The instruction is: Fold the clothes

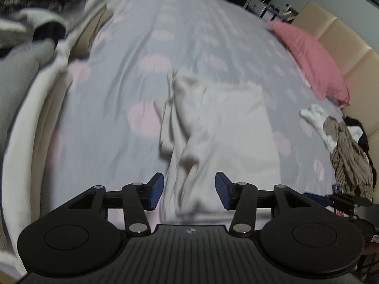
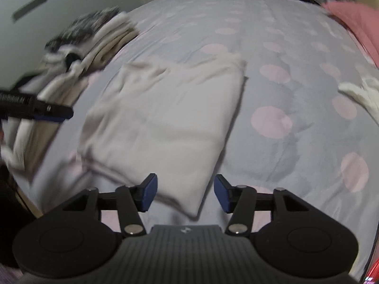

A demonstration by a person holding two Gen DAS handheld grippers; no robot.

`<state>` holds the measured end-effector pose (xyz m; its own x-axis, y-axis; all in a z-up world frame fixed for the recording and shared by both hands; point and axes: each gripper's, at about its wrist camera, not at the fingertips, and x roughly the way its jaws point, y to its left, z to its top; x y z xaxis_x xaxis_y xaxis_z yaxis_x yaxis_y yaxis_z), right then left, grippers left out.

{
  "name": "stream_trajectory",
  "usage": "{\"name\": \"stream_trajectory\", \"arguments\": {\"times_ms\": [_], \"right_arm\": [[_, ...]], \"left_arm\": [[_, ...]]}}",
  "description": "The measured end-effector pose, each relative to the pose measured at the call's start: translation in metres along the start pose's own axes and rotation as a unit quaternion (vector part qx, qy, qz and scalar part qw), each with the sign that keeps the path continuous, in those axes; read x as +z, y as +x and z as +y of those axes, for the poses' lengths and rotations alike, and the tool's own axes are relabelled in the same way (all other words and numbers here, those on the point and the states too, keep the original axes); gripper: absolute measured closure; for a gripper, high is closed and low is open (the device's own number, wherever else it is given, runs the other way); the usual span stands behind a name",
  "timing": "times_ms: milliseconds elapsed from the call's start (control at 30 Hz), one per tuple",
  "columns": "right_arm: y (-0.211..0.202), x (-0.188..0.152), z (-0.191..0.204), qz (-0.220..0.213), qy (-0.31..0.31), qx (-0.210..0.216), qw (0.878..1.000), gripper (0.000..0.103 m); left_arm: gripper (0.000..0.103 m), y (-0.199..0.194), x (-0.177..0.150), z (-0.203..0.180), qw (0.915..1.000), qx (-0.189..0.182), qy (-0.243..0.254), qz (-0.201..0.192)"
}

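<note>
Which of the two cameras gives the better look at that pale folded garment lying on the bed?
The right wrist view: the pale folded garment lies spread out there, with its edges and corners visible. The left wrist view shows it blurred and rumpled, with its near end hidden behind the gripper.

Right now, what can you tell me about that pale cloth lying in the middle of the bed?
The pale cream folded cloth garment looks soft and thin. It lies flat as a rough rectangle on the grey bedsheet with pink spots. One side is bunched into loose wrinkles. The open right tool hovers over its near corner, and the open left tool over its crumpled edge; neither grips it.
</note>
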<state>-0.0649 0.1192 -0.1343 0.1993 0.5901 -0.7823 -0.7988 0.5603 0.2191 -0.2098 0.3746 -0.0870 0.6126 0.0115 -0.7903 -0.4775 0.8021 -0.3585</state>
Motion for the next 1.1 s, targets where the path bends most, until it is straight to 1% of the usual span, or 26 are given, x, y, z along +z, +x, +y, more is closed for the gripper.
{"name": "stream_trajectory", "arguments": {"times_ms": [100, 167, 200, 267, 367, 433, 533, 633, 733, 833, 900, 967, 1000, 1067, 1100], "right_arm": [[0.003, 0.021, -0.014, 0.018, 0.054, 0.006, 0.998, 0.042], [0.004, 0.037, -0.021, 0.024, 0.075, 0.015, 0.997, 0.039], [0.005, 0.045, -0.025, 0.027, 0.08, 0.02, 0.996, 0.036], [0.01, 0.062, -0.029, 0.03, 0.077, 0.025, 0.996, 0.027], [0.025, 0.082, -0.034, 0.034, 0.067, 0.029, 0.997, 0.025], [0.039, 0.09, -0.04, 0.035, 0.076, 0.036, 0.996, 0.025], [0.062, 0.093, -0.059, 0.032, 0.138, 0.062, 0.988, 0.025], [0.084, 0.097, -0.07, 0.034, 0.184, 0.073, 0.98, 0.025], [0.102, 0.102, -0.077, 0.036, 0.201, 0.072, 0.976, 0.025], [0.116, 0.101, -0.083, 0.036, 0.214, 0.073, 0.973, 0.025], [0.123, 0.1, -0.087, 0.035, 0.222, 0.075, 0.971, 0.026], [0.13, 0.099, -0.091, 0.035, 0.231, 0.078, 0.969, 0.03], [0.133, 0.099, -0.093, 0.035, 0.235, 0.079, 0.968, 0.032], [0.14, 0.098, -0.097, 0.035, 0.242, 0.081, 0.966, 0.045], [0.142, 0.099, -0.096, 0.036, 0.243, 0.083, 0.966, 0.047]], "left_arm": [[0.044, 0.005, 0.016, -0.005, 1.0, -0.004, -0.005, -0.005], [0.042, 0.012, 0.027, -0.008, 1.0, 0.003, -0.005, -0.004], [0.042, 0.017, 0.033, -0.009, 0.9999, 0.009, -0.005, -0.002], [0.042, 0.028, 0.045, -0.008, 0.9998, 0.018, 0.0, 0.003], [0.042, 0.052, 0.06, 0.001, 0.9995, 0.029, -0.007, 0.011], [0.042, 0.071, 0.067, 0.012, 0.999, 0.024, -0.028, 0.024], [0.042, 0.089, 0.067, 0.033, 0.9972, 0.006, -0.073, 0.017], [0.042, 0.104, 0.069, 0.049, 0.9929, -0.008, -0.118, 0.014], [0.042, 0.118, 0.071, 0.056, 0.9919, -0.015, -0.124, 0.025], [0.042, 0.127, 0.072, 0.057, 0.9923, -0.018, -0.12, 0.025], [0.043, 0.13, 0.074, 0.056, 0.9929, -0.022, -0.115, 0.02], [0.044, 0.133, 0.076, 0.055, 0.9931, -0.025, -0.113, 0.016], [0.047, 0.134, 0.076, 0.054, 0.9933, -0.026, -0.111, 0.014], [0.052, 0.135, 0.077, 0.052, 0.994, -0.027, -0.106, 0.009], [0.059, 0.136, 0.077, 0.052, 0.9942, -0.029, -0.104, 0.007]]}}
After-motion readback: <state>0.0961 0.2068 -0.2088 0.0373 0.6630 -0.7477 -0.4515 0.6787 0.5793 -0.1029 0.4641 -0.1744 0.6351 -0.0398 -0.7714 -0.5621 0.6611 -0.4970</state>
